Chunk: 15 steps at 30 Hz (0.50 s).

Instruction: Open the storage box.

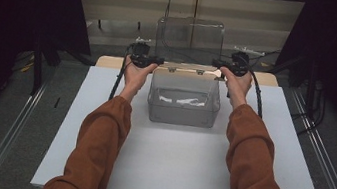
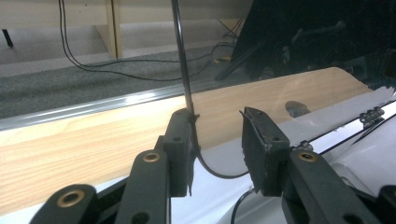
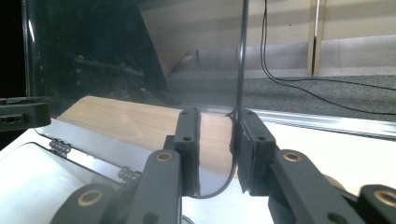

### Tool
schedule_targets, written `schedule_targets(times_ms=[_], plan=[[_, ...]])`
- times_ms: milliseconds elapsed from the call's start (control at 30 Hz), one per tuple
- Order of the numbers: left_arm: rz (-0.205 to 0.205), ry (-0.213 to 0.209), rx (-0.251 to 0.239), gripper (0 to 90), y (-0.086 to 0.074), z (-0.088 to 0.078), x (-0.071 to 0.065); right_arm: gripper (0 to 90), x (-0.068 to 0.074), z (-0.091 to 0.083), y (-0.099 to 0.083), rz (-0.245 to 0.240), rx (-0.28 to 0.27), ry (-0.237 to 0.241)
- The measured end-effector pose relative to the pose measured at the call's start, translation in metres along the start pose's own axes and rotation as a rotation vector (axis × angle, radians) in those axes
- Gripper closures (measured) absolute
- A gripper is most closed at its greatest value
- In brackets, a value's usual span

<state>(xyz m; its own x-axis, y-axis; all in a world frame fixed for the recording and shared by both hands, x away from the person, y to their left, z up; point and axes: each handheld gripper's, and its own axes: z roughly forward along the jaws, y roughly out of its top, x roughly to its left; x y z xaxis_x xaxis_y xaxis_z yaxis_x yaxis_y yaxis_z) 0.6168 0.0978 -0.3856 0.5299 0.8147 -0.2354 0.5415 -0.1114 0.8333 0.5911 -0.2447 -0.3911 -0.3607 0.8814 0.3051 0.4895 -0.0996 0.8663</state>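
Note:
A clear plastic box (image 1: 180,117) stands on the white board, its hinged clear lid (image 1: 190,39) raised upright behind it. White pieces (image 1: 183,99) lie on the box floor. My left gripper (image 1: 157,61) is at the lid's lower left corner, my right gripper (image 1: 219,65) at its lower right corner. In the left gripper view the lid's edge (image 2: 180,56) rests against one jaw of my left gripper (image 2: 217,116), with a clear gap to the other. In the right gripper view the lid edge (image 3: 243,56) lies against one jaw of my right gripper (image 3: 217,114), apart from the other.
The white board (image 1: 170,170) covers a wooden table (image 1: 111,60) with open room in front of the box. Metal rails (image 1: 8,136) run along the grey floor on both sides. Dark curtains hang left and right, and cables lie behind the table.

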Motion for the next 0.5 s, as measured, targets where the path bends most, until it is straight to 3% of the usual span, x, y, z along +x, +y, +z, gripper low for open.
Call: schedule_targets(times_ms=[233, 367, 500], plan=[[-0.006, 0.008, 0.022, 63.5, 0.0021, 0.0011, -0.0001, 70.9, -0.0021, 0.0019, 0.0000, 0.032, 0.011, 0.008], [-0.004, 0.041, 0.037, 60.1, 0.0033, 0.0035, -0.0052, 68.9, -0.0004, 0.0039, 0.0007, 0.026, 0.025, -0.010], [-0.015, 0.015, 0.041, 59.3, 0.0027, 0.0043, -0.0011, 68.4, -0.0011, 0.0054, 0.0004, 0.045, 0.031, -0.008]])
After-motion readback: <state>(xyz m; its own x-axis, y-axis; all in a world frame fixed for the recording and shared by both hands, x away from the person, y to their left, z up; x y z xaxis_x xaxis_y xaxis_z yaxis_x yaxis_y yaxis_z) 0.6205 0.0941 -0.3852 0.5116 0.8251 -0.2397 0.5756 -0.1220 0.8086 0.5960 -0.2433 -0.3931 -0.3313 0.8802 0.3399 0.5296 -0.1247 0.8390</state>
